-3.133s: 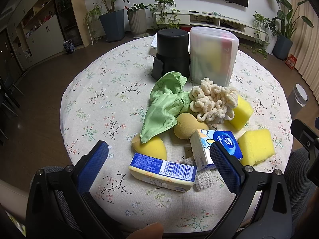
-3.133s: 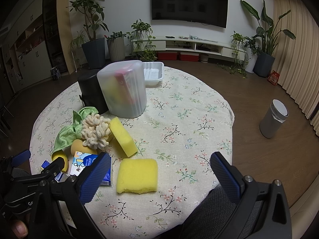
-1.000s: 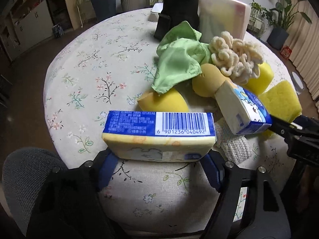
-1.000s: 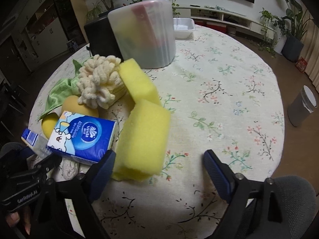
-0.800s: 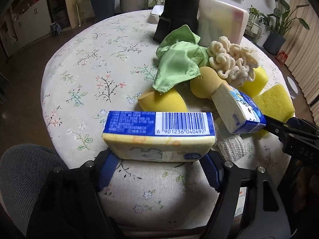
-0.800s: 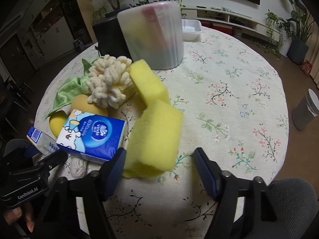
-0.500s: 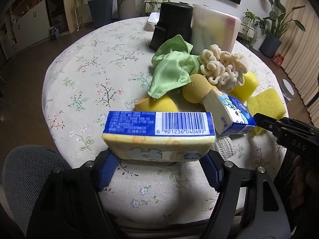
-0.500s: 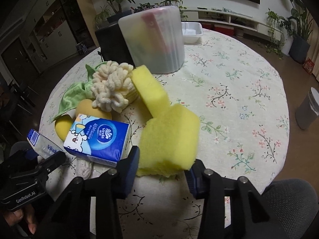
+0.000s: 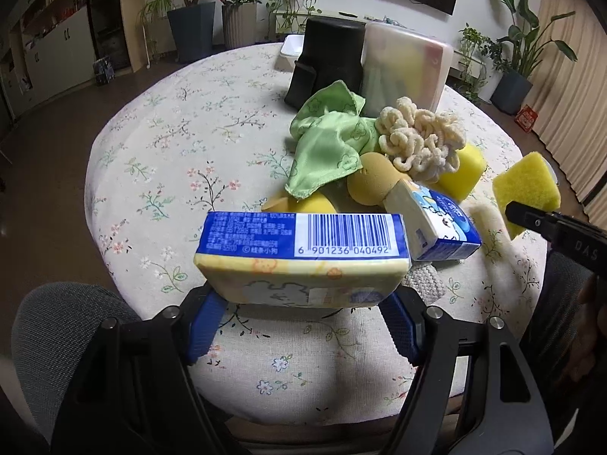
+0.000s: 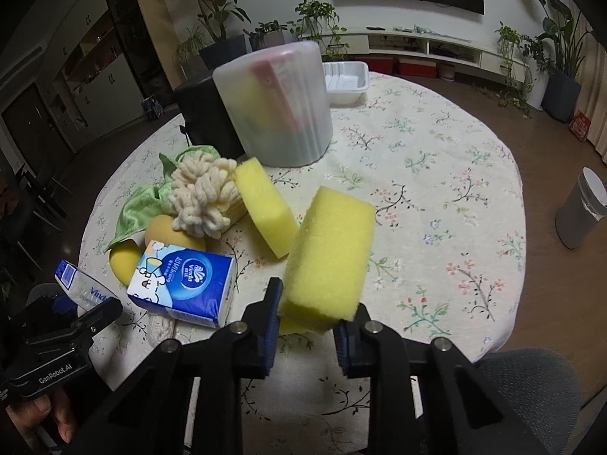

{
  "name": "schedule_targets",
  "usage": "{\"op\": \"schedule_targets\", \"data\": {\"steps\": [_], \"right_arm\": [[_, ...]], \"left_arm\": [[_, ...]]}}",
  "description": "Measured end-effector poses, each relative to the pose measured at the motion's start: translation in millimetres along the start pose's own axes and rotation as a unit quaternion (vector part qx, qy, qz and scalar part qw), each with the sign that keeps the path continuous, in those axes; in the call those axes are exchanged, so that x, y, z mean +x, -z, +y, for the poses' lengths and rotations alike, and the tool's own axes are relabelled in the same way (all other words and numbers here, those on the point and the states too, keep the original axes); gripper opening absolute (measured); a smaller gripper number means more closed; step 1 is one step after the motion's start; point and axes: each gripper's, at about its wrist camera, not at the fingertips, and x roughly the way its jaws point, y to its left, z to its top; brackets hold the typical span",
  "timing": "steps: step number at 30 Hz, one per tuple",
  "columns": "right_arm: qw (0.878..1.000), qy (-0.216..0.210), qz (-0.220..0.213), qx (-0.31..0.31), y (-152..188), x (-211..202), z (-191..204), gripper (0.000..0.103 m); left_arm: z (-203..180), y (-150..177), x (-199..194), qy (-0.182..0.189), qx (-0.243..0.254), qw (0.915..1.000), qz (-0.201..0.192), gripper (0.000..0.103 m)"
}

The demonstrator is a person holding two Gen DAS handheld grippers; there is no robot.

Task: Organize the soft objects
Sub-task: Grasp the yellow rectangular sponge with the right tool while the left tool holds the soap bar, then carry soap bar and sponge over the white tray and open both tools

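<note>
My left gripper [image 9: 303, 322] is shut on a yellow tissue pack with a blue barcode label [image 9: 303, 254], held above the table's near edge. My right gripper [image 10: 309, 322] is shut on a yellow sponge [image 10: 330, 254], lifted off the table; it also shows in the left wrist view [image 9: 527, 185]. On the table lie a blue tissue box [image 10: 182, 282], a second yellow sponge [image 10: 265, 206], a cream chenille mop head [image 10: 201, 193], a green cloth [image 9: 326, 144], and two yellow-orange rounded sponges [image 9: 370, 184].
A translucent lidded bin [image 10: 277, 102] and a black container [image 10: 205, 117] stand behind the pile, with a white tray [image 10: 347, 79] beyond. A knitted beige pad [image 9: 425, 280] lies under the blue box. A grey bin [image 10: 580, 208] stands on the floor at right.
My right gripper has closed on the yellow sponge and lifted it off the table. My left gripper keeps its hold on the tissue pack and has risen a little.
</note>
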Motion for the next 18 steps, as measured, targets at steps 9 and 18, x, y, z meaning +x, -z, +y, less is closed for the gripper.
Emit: {"op": "schedule_targets", "data": {"steps": [9, 18], "right_arm": [[1.0, 0.019, -0.019, -0.014, -16, -20, -8, 0.026], [0.998, 0.046, -0.038, -0.023, -70, -37, -49, 0.026]], "left_arm": [[10, -14, -30, 0.002, -0.004, 0.9997, -0.023, 0.072], [49, -79, -43, 0.018, -0.021, 0.9986, -0.045, 0.072]]}}
